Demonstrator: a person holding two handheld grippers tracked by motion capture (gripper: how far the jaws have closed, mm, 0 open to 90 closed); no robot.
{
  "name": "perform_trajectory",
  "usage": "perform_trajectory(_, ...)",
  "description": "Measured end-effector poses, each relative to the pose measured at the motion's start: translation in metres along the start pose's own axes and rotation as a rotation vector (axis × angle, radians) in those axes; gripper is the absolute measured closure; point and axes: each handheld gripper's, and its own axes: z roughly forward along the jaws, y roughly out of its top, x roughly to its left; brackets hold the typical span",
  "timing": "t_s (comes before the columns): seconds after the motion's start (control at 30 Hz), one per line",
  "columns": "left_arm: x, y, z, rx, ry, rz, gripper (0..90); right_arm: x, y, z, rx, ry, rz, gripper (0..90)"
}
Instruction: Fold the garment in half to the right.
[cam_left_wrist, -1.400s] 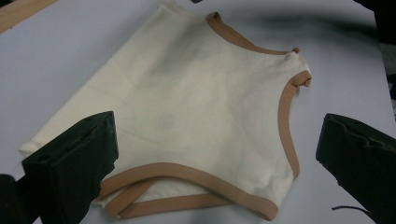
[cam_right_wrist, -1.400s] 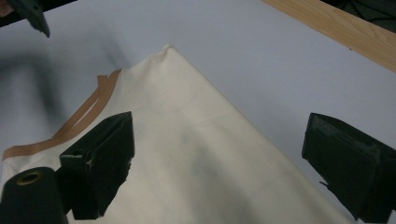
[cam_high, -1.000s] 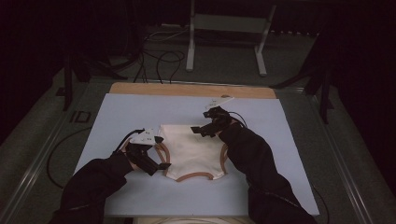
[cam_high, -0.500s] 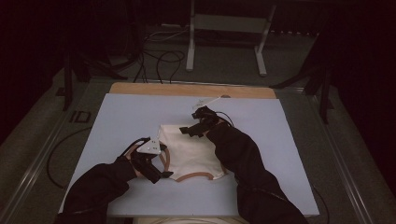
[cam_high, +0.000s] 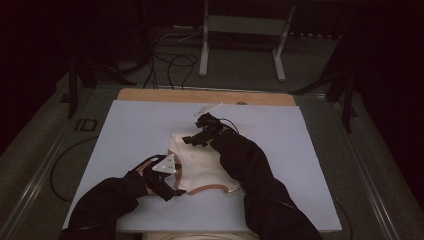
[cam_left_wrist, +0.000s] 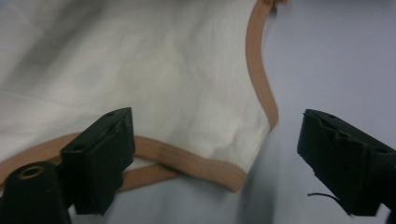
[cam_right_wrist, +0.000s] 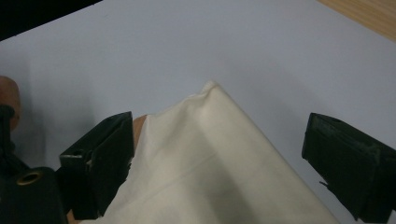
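A cream cloth garment with tan trim (cam_high: 202, 165) lies mid-table (cam_high: 125, 130). The left gripper (cam_high: 167, 186), jaws wide and just closing, straddles its seven o'clock corner; the right gripper (cam_high: 192, 140), jaws wide, straddles its eleven o'clock corner.

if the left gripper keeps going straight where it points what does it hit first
Most likely the cream garment: its tan-trimmed corner lies between the left gripper's open jaws, which have just been closing a little. Depth is hard to judge, but nothing else lies ahead.
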Motion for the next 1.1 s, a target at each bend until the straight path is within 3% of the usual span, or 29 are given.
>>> perform_trajectory(0.17, -0.001, -0.001, 0.01, 0.06, -0.013, 0.032, 18.2, 0.003, 0.002, 0.008, 0.009, 0.013, -0.003, 9.3)
perform_trajectory(0.53, 0.002, 0.0, 0.016, 0.056, 0.015, 0.059, 28.9, 0.004, 0.006, 0.018, 0.017, 0.024, -0.009, 9.3)
perform_trajectory(0.6, 0.002, 0.001, 0.016, 0.052, 0.035, 0.068, 38.8, 0.005, 0.007, 0.02, 0.018, 0.027, -0.004, 9.3)
perform_trajectory(0.73, 0.005, 0.0, 0.016, 0.032, 0.064, 0.062, 46.4, 0.008, 0.01, 0.026, 0.024, 0.032, -0.014, 9.3)
perform_trajectory(0.93, 0.009, 0.0, 0.017, 0.03, 0.062, 0.047, 57.4, 0.008, 0.01, 0.03, 0.03, 0.035, -0.015, 9.3)
perform_trajectory(1.1, 0.01, 0.004, 0.019, 0.033, 0.086, 0.032, 74.7, 0.008, 0.011, 0.032, 0.031, 0.037, -0.01, 9.3)
